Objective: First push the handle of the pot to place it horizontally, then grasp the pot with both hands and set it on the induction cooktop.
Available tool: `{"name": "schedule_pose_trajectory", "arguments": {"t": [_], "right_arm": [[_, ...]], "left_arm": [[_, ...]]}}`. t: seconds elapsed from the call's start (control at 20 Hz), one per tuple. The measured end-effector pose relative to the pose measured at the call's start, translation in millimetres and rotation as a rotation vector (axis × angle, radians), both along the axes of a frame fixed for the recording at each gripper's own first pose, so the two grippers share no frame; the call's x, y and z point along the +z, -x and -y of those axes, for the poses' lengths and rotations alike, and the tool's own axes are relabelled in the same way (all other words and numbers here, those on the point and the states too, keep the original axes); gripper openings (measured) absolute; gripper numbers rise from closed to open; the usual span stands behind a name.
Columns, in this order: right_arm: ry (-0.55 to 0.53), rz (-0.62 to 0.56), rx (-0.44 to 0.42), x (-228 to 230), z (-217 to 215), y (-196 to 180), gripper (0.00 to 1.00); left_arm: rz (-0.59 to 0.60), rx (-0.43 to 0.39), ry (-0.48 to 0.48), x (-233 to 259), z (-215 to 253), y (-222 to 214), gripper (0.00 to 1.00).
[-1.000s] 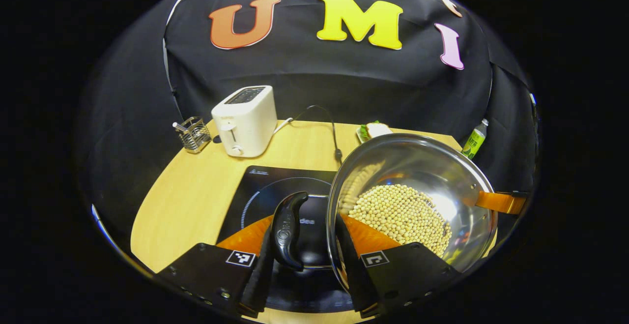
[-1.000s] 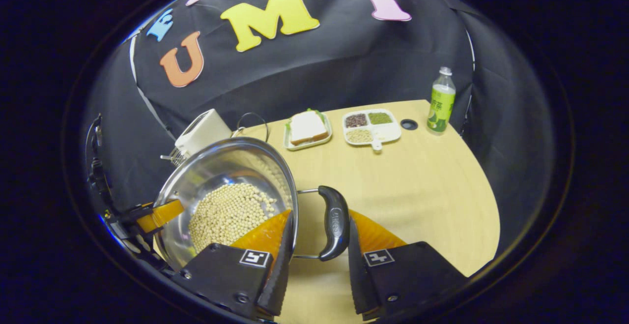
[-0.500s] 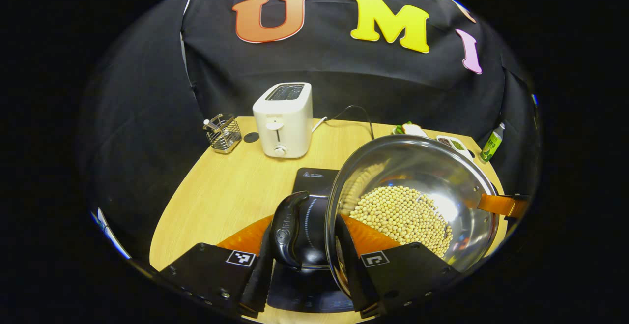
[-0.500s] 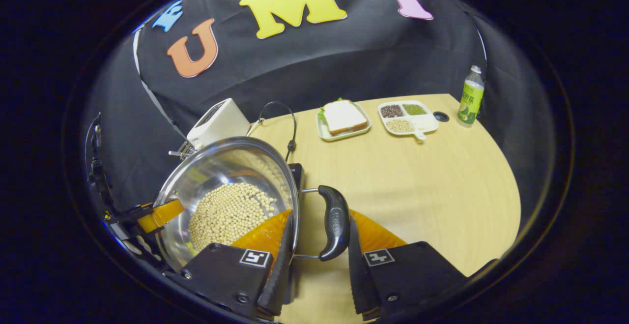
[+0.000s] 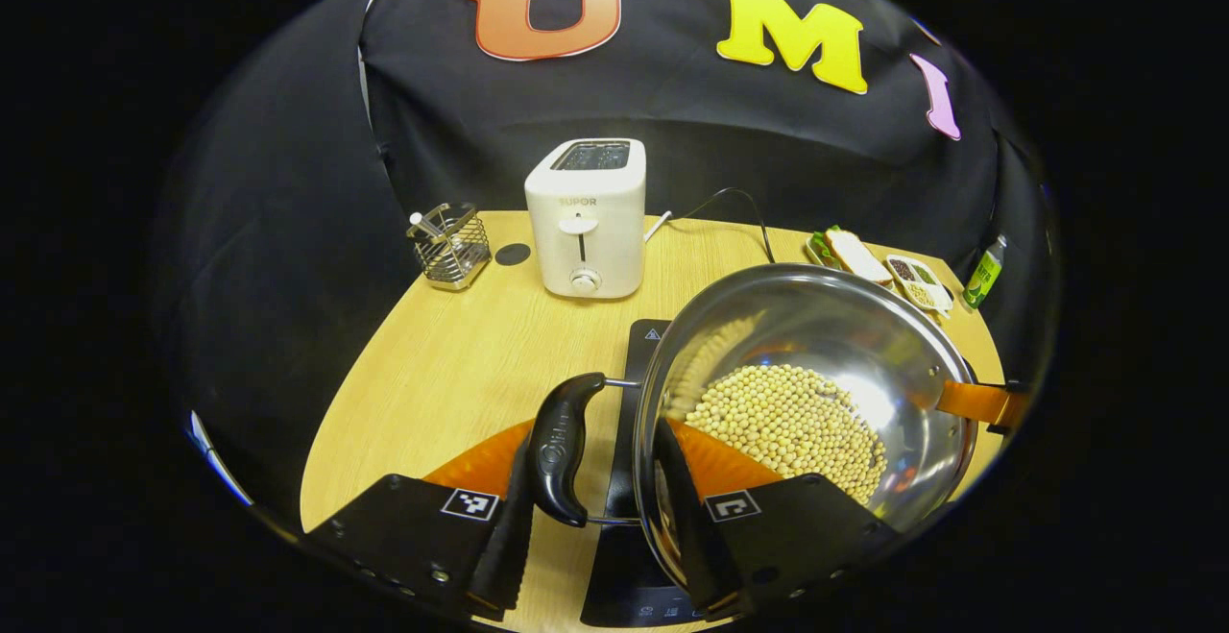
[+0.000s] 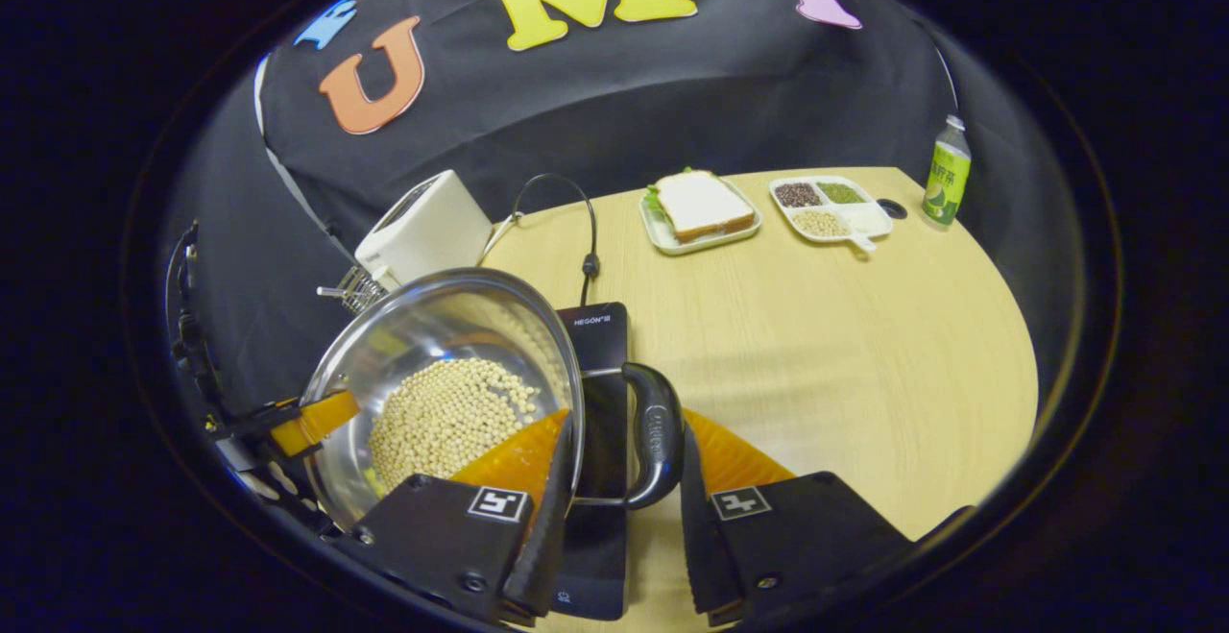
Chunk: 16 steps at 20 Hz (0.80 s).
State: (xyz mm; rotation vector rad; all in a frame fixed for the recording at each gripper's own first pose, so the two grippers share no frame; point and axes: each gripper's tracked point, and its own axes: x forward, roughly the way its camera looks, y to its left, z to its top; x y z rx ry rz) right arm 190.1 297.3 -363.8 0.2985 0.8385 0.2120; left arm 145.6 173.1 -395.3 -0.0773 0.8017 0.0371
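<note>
Pot level over cooktop; handles out sideways.

A light wooden table with a rounded edge carries everything. At its far left stand a small wire mesh caddy and, beside it, a white two-slot toaster, with a dark round grommet hole between them. A black cable runs across the tabletop to a flat black induction cooktop. Farther right lie a pale green tray with a sandwich, a white divided dish of beans, and an upright green bottle near the edge.
</note>
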Motion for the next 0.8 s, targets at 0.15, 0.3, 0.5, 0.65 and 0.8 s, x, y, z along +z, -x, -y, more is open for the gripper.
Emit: {"name": "schedule_pose_trajectory", "arguments": {"t": [0.15, 0.3, 0.5, 0.65, 0.8], "right_arm": [[0.01, -0.014, -0.013, -8, 3, 0, 0.53], [0.022, 0.001, -0.015, -9, 2, 0, 0.53], [0.028, 0.022, -0.018, -8, 1, -2, 0.54], [0.033, 0.04, -0.014, -7, 4, -2, 0.6], [0.053, 0.123, -0.031, 9, 16, -8, 0.81]], "left_arm": [[-0.016, -0.005, 0.008, -10, 2, -1, 0.63], [-0.014, -0.002, 0.024, -15, 3, 0, 0.63], [-0.011, -0.001, 0.053, -21, 2, -2, 0.65], [0.032, -0.008, 0.007, -16, -4, -5, 0.74], [0.11, 0.035, -0.01, 5, -17, -8, 1.0]]}}
